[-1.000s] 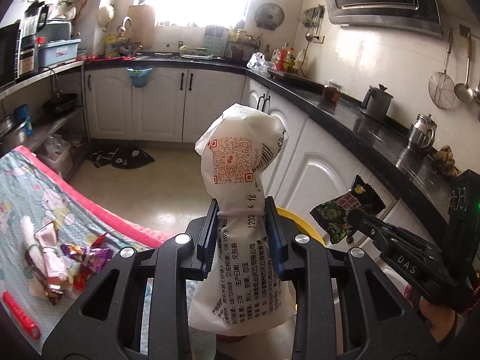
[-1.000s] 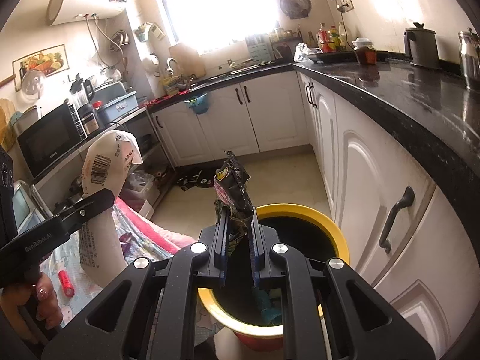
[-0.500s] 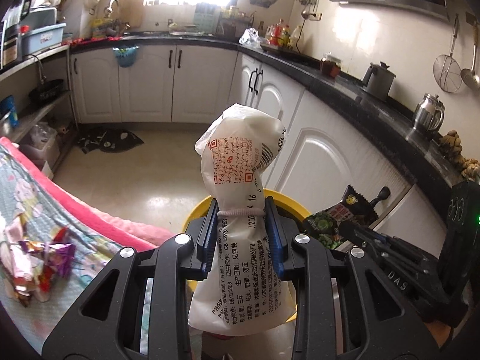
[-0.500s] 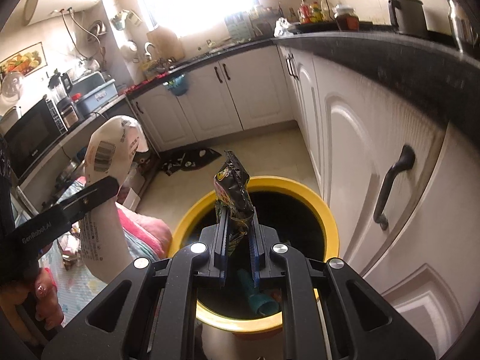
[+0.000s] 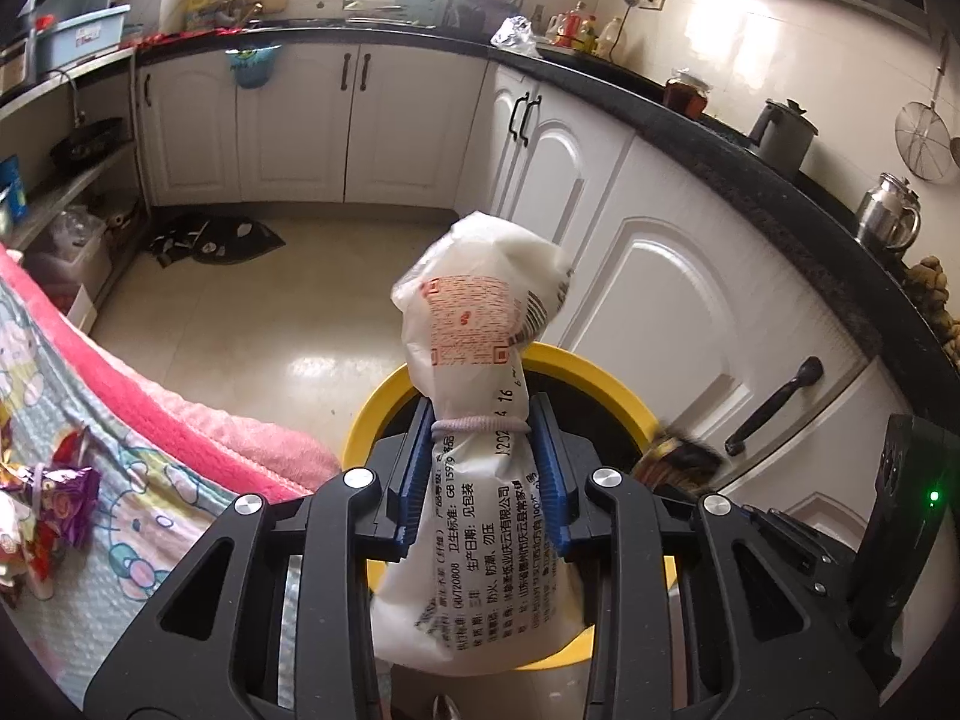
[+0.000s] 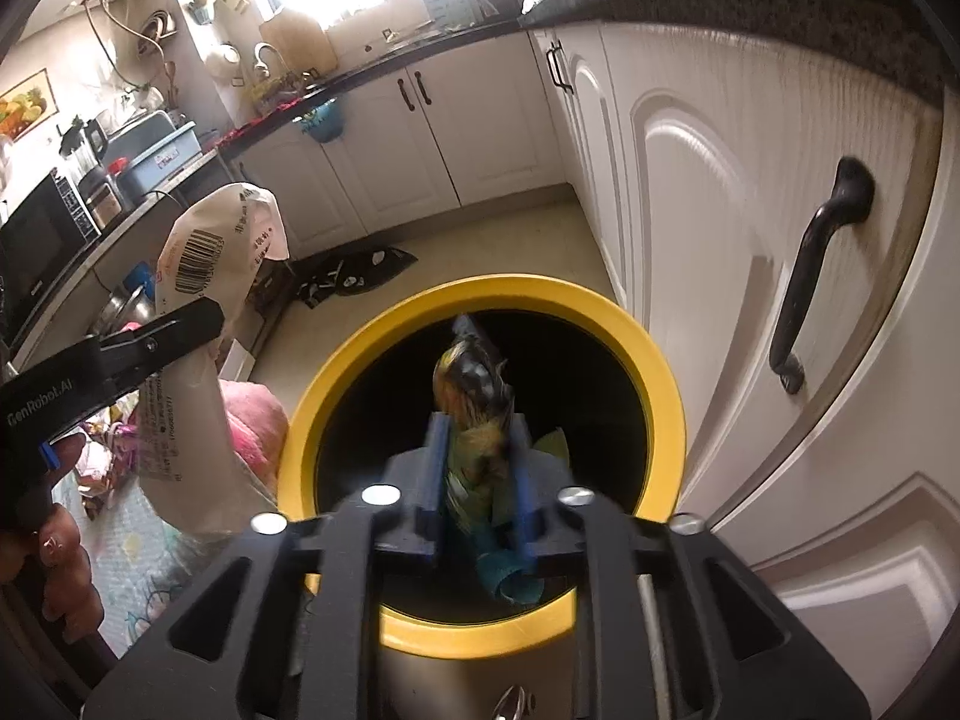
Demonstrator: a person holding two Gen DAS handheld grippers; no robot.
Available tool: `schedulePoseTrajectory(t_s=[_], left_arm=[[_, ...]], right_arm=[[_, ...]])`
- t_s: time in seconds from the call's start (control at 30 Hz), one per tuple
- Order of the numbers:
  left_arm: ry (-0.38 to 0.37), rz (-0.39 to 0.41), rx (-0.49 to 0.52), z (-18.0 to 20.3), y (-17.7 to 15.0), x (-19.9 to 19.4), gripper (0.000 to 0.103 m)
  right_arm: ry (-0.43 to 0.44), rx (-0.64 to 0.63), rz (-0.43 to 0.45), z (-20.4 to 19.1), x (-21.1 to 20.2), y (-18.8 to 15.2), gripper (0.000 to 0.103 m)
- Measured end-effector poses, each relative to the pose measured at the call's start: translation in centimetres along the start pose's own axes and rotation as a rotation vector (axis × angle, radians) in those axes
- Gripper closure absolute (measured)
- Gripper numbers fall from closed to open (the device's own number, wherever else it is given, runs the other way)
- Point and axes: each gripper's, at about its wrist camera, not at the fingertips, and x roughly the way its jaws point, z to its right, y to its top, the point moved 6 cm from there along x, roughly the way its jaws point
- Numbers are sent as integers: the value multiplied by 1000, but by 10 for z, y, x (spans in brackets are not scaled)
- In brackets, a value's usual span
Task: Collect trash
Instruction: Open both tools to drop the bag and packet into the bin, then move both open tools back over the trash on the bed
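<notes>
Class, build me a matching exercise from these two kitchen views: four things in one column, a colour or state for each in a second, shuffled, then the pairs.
Things
1. white bag
2. snack wrapper
3. bin rim
4. cabinet handle

Descriptions
A. yellow
B. black, fixed to a white door
C. clamped in the left gripper, tied round with a band
D. between the right gripper's just-opening jaws, above the bin's mouth

Pairs: 1-C, 2-D, 3-A, 4-B

The white bag [image 5: 480,468] looks like thin, crinkled, semi-glossy plastic; the snack wrapper [image 6: 477,414] is shiny foil; the yellow bin rim [image 6: 654,384] is smooth plastic; the cabinet doors [image 5: 678,312] are glossy white, the countertop [image 5: 780,180] polished dark stone
</notes>
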Motion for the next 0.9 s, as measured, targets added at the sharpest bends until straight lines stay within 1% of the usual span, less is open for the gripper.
schedulePoseTrajectory(t_s=[0.03,0.07,0.1,0.13,0.17,0.23,0.27,0.3,0.33,0.37,0.43,0.5,0.53,0.6,0.9], left_arm=[[4,-3,-4,-2,-1,1,74],[6,-3,-12,-4,-1,2,71],[7,-4,-17,-5,-1,2,65],[8,-4,-23,-7,-1,1,59],[11,-1,-30,-10,-1,-1,57],[18,4,-42,-15,-1,-4,51],[19,6,-48,-17,0,-5,49],[25,10,-61,-21,0,-8,45],[27,14,-73,-24,-1,-11,41],[28,17,-82,-26,0,-13,39],[38,32,-100,-32,0,-21,26],[51,45,-110,-38,-1,-30,17],[52,51,-114,-40,-1,-33,15],[59,64,-121,-43,-1,-41,11],[99,124,-146,-58,-2,-80,11]], right_arm=[[-4,5,-1,1,1,1,66],[-7,12,-3,3,3,1,64],[-8,17,-4,5,3,1,62],[-13,24,-2,6,3,1,58],[-16,28,1,7,2,1,54],[-18,39,9,9,0,2,52],[-18,45,13,10,-2,2,49],[-18,48,17,10,-3,3,47],[-20,52,23,10,-4,4,43],[-22,54,30,10,-6,5,41],[-23,55,40,11,-8,9,39],[-26,47,51,9,-11,11,36],[-28,43,59,7,-14,13,35],[-25,36,69,3,-17,15,34],[-9,9,98,-7,-30,20,33]])
